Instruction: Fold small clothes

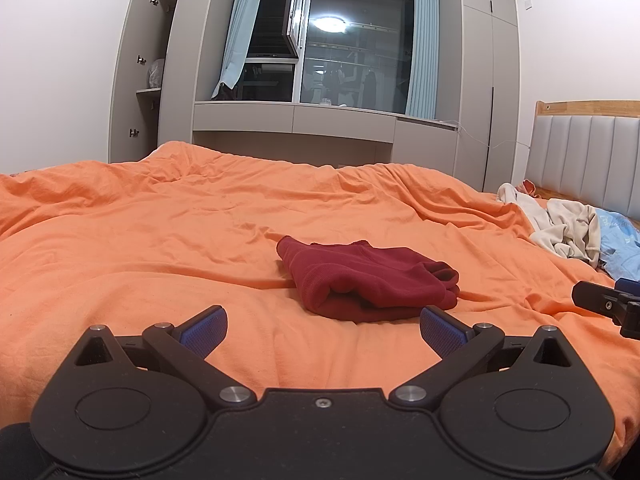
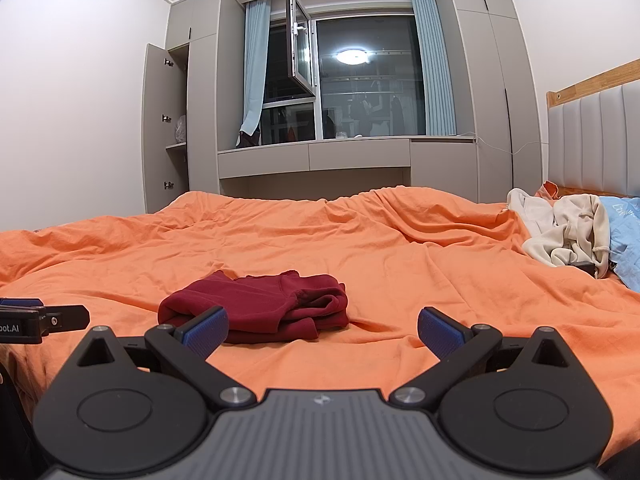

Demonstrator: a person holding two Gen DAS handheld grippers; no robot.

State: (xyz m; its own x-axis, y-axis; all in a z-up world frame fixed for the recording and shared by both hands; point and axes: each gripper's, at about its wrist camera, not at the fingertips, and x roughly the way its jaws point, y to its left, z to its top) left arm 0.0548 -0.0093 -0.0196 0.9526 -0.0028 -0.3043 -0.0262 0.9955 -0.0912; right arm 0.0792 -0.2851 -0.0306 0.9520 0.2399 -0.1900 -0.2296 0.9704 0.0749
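Note:
A dark red garment (image 1: 368, 280) lies folded into a small bundle on the orange bed cover (image 1: 160, 232). My left gripper (image 1: 324, 330) is open just in front of it, blue pads spread wide and holding nothing. In the right wrist view the same red garment (image 2: 260, 306) sits ahead and to the left. My right gripper (image 2: 323, 330) is open too, its left pad close to the bundle's near edge. Each gripper's tip shows at the edge of the other's view: the right gripper (image 1: 608, 300) and the left gripper (image 2: 44, 318).
A heap of cream clothes (image 1: 560, 224) and a light blue garment (image 1: 620, 240) lie at the far right near the padded headboard (image 1: 584, 160). Grey wardrobes, one with an open door (image 1: 132, 76), and a window (image 1: 352, 48) stand beyond the bed.

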